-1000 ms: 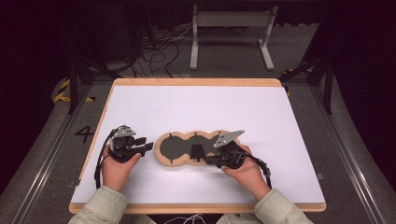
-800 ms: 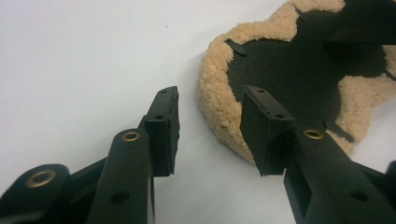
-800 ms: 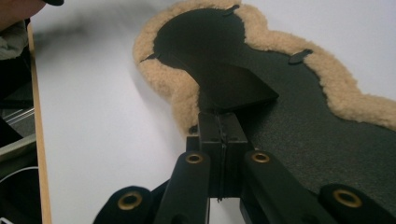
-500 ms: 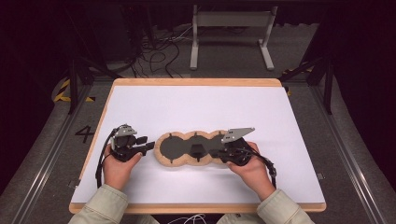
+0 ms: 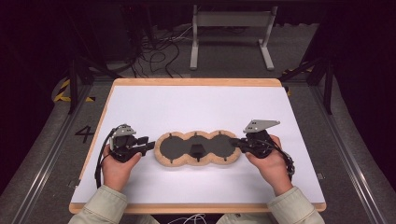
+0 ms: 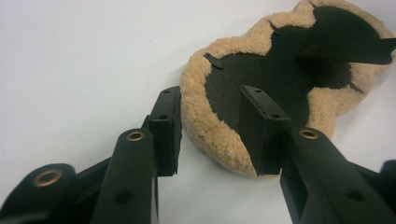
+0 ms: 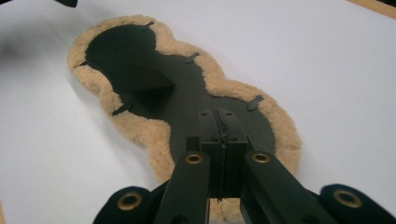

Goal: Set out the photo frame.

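So far only the grasp looks under way: the left gripper [image 6: 210, 135] has its jaws apart, straddling the left end of the three-lobed black pad with tan fleecy trim [image 5: 198, 147], not yet closed on it. That pad lies flat, mid-front on the white table [image 5: 196, 105]. At its right end, the right gripper [image 7: 218, 140] is pressed together, seemingly pinching that edge; lifting or folding remains.

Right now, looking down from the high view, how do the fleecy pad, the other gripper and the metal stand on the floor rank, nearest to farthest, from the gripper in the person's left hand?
Measured from the left gripper:
1. Fleecy pad, just to its right on the table; the open jaws straddle its edge.
2. Right gripper, at the pad's opposite end.
3. Metal stand, on the floor beyond the table's far edge.
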`<state>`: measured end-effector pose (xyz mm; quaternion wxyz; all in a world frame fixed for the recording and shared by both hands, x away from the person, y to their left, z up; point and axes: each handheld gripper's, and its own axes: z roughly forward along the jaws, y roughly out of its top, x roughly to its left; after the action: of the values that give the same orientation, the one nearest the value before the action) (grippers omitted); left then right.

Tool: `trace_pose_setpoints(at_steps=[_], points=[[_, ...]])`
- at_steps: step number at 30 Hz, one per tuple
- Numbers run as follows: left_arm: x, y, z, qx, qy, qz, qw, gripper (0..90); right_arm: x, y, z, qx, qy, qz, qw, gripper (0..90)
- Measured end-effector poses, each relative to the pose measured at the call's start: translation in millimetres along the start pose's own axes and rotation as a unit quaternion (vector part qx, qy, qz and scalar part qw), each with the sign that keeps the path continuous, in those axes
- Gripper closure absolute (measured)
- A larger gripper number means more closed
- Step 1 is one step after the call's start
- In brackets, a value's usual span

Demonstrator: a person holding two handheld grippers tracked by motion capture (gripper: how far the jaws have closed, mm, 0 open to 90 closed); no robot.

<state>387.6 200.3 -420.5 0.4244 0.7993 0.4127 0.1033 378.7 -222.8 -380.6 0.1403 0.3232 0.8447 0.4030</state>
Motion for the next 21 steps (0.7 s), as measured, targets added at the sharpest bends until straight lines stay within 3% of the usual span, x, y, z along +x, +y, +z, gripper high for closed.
trace_pose_setpoints(at_steps=[9, 14, 16, 21], points=[[2.9, -0.7, -3.2, 0.009, -0.015, -0.012, 0.9998, 73.0, -15.4, -4.2, -7.5, 0.004, -0.016, 0.019, 0.9997, 90.0], [4.0, -2.1, 1.3, 0.039, -0.01, -0.015, 0.9991, 71.9, -23.2, -8.2, -7.9, 0.021, -0.039, 0.033, 0.9985, 86.2], [5.8, -3.5, 1.8, 0.04, -0.02, -0.03, 0.9986, 70.6, -26.4, -9.7, -6.8, 0.033, -0.045, 0.032, 0.9979, 83.9], [7.6, -6.2, 4.4, 0.056, -0.036, -0.052, 0.9964, 68.1, -33.1, -13.3, -3.3, 0.048, -0.034, 0.052, 0.9969, 77.2]])
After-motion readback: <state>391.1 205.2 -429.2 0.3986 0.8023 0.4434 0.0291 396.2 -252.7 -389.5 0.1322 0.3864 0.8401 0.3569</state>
